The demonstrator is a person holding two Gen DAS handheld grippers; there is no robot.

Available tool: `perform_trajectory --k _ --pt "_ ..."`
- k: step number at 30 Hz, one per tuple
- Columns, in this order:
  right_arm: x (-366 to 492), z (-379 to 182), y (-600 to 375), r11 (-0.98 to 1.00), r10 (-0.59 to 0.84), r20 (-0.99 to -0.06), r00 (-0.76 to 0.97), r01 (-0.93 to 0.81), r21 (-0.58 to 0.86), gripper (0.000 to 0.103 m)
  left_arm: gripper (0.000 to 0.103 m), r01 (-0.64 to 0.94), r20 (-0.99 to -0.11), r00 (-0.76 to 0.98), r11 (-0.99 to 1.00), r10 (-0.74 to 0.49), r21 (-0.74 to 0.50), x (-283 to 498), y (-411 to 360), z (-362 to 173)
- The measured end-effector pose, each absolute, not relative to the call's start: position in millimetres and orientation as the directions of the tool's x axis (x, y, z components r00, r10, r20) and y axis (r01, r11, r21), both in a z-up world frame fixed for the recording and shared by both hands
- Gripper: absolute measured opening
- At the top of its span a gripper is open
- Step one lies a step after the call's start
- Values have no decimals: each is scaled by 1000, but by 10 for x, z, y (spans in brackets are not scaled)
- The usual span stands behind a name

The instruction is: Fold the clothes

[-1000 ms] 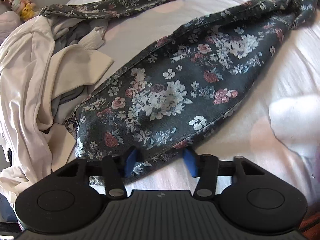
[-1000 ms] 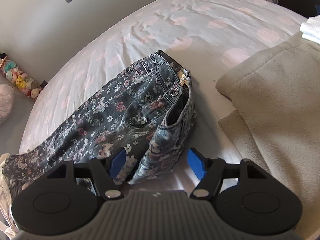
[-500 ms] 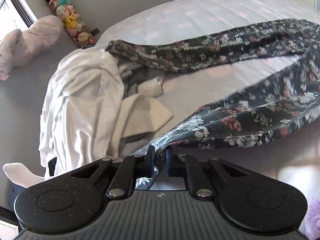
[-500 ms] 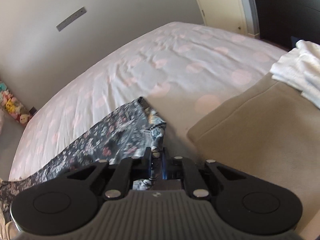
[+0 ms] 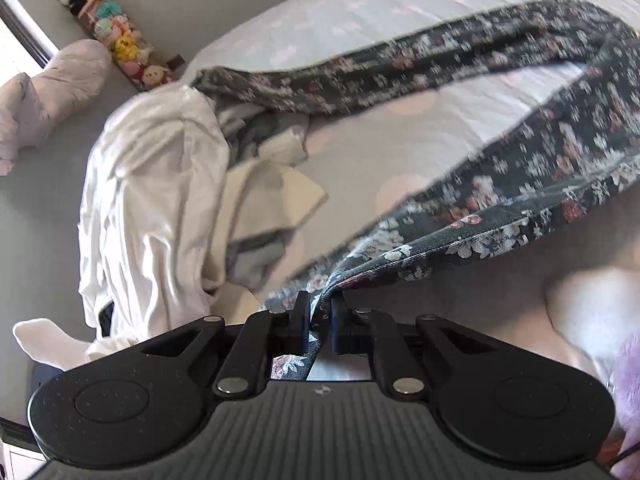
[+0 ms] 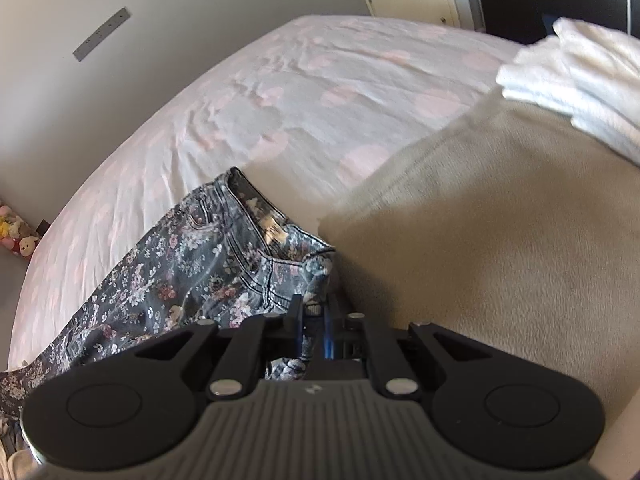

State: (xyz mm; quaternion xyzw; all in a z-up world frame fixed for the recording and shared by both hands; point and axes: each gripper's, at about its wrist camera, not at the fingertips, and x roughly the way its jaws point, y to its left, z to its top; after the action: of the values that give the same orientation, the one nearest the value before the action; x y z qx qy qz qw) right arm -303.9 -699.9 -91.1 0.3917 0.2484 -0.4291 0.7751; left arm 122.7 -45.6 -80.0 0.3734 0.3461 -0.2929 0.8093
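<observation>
My left claw (image 5: 320, 320) is clamped on a leg hem of the floral jeans (image 5: 500, 184), lifted above the bed (image 5: 360, 24). My right claw (image 6: 314, 320) pinches their waistband (image 6: 256, 216), just beside the beige blanket (image 6: 500, 240) on that bed.

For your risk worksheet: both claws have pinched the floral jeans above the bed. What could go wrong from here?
1. The left claw pinches only a thin edge of the floral jeans; it may slip out.
2. The far leg lies against the white clothes pile and may drag it.
3. The right claw, at the waistband, may sweep the beige blanket.
</observation>
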Motion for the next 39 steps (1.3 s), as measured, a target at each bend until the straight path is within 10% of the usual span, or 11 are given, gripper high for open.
perform_trajectory --k 24,39 --pt "-1375 -573 -8023 467 -506 -670 544 825 318 11 8 641 -707 705 480 -60 599 3177 -2241 -217" --pt "-326 -1382 -8706 478 -451 -754 477 843 247 13 8 643 -713 696 367 85 672 4016 -3082 -1156"
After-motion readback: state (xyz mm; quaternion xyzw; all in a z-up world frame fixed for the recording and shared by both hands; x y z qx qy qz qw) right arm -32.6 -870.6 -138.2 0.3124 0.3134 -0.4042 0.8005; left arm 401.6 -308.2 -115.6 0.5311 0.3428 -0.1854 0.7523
